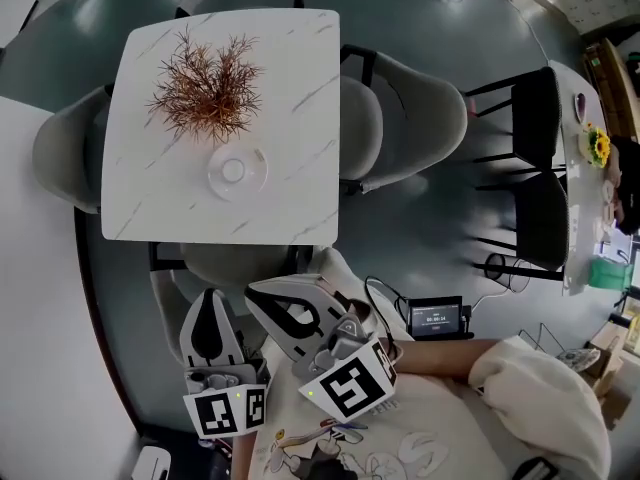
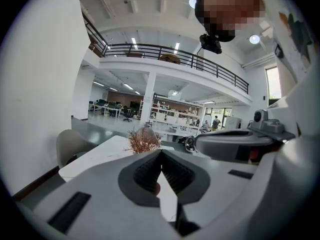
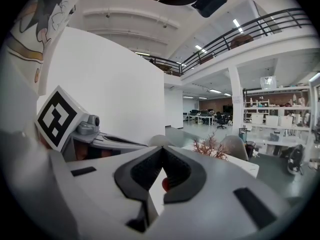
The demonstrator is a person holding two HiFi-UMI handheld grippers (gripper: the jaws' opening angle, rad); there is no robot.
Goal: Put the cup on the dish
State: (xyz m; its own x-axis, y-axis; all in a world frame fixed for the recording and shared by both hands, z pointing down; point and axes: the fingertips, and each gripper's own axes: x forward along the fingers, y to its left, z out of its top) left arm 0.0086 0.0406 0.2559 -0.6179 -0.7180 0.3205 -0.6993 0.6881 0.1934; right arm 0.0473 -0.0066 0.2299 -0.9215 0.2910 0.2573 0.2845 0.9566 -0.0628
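Note:
A white round dish (image 1: 237, 171) lies on the white marble table (image 1: 150, 198), just in front of a dried reddish plant (image 1: 207, 88). A small round shape sits at the dish's middle; I cannot tell whether it is a cup. Both grippers hang close to the person's body, well short of the table. My left gripper (image 1: 210, 303) is shut and empty, its pads meeting (image 2: 161, 159). My right gripper (image 1: 262, 298) is beside it, also shut with nothing between its jaws (image 3: 162, 156). From the gripper views only the plant (image 2: 142, 140) (image 3: 210, 146) shows on the table.
Grey padded chairs stand around the table: one at the near side (image 1: 235, 263), one at the left (image 1: 65, 153), one at the right (image 1: 400, 118). Black stools (image 1: 535, 118) and a long counter (image 1: 580, 138) are at the right. A small screen (image 1: 437, 318) lies on the floor.

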